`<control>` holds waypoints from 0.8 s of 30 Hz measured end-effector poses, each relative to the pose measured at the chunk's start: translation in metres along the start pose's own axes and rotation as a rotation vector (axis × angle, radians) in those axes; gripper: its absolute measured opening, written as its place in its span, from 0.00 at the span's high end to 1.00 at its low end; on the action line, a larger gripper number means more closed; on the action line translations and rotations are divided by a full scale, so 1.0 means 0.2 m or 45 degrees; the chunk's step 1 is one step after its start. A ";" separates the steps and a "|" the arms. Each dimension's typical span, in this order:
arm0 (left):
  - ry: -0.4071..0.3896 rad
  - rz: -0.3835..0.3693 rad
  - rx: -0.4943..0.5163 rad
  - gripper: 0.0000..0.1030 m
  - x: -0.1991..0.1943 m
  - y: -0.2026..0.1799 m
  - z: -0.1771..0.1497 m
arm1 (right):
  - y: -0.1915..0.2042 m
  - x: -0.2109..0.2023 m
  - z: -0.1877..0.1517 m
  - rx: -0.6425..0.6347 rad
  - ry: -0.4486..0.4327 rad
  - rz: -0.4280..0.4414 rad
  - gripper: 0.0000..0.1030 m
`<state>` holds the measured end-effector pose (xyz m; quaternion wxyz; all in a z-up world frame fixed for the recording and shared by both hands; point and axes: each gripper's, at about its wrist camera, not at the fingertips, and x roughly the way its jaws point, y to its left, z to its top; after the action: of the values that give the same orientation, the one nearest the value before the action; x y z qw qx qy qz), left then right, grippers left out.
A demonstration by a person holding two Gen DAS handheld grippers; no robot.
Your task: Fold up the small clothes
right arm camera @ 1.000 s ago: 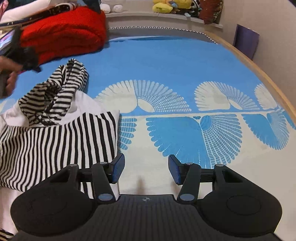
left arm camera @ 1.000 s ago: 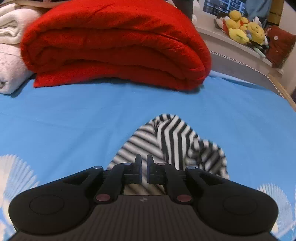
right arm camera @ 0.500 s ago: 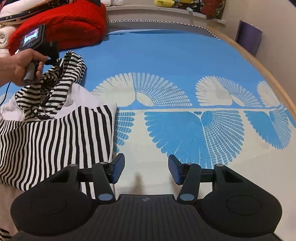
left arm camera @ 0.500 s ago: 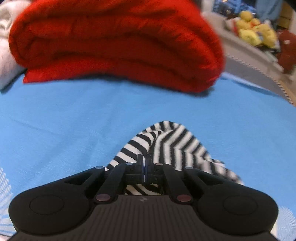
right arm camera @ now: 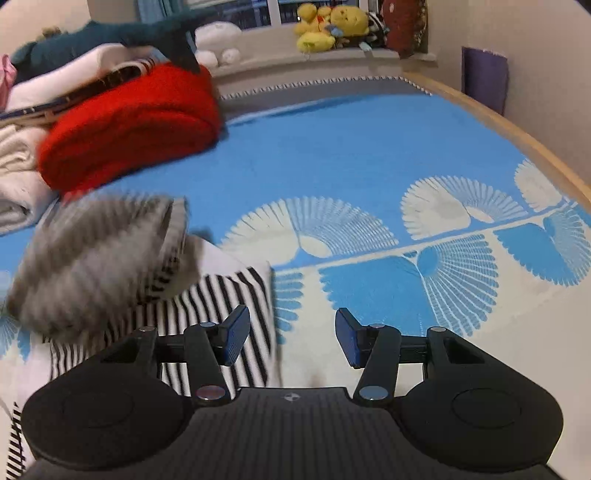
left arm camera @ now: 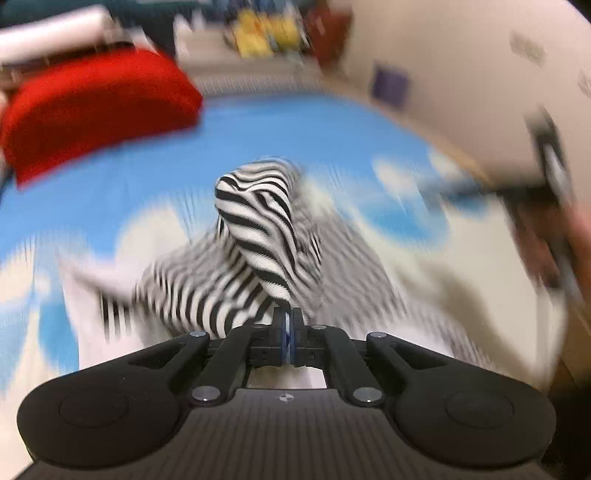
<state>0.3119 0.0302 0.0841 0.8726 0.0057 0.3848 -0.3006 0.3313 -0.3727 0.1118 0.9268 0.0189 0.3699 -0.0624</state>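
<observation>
— What sort of place is this?
— A bedroom in a home; a bed with a blue bedspread [right arm camera: 332, 155] printed with pale fans fills the view; a folded red blanket [right arm camera: 136, 125] lies on it beside stacked white bedding [right arm camera: 14, 177].
— Anything else homely?
— Yellow plush toys [right arm camera: 332, 22] sit on a window ledge [right arm camera: 314, 55]; a wooden bed edge [right arm camera: 517, 129] runs beside a plain wall.

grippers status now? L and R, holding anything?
Left gripper: closed, pinching the striped garment.
Right gripper: open, holding nothing.
</observation>
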 end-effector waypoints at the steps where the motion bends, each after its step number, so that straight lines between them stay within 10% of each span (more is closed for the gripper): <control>1: 0.023 0.009 -0.006 0.97 -0.05 -0.01 -0.05 | 0.01 -0.02 0.00 0.007 -0.013 0.012 0.48; 9: -0.081 0.230 -0.762 0.78 -0.10 0.31 -0.09 | 0.03 0.00 -0.03 0.167 0.046 0.155 0.55; 12: 0.066 0.255 -1.016 0.66 0.06 0.43 -0.17 | 0.05 0.09 -0.07 0.252 0.160 0.238 0.57; 24: 0.288 0.196 -1.140 0.56 0.43 0.55 -0.26 | 0.25 0.42 -0.28 0.301 0.510 0.263 0.55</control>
<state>0.3800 0.0873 -0.0351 0.7616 -0.3100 0.5680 -0.0368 0.3594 -0.3267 0.0135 0.8278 0.1767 0.5325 -0.0052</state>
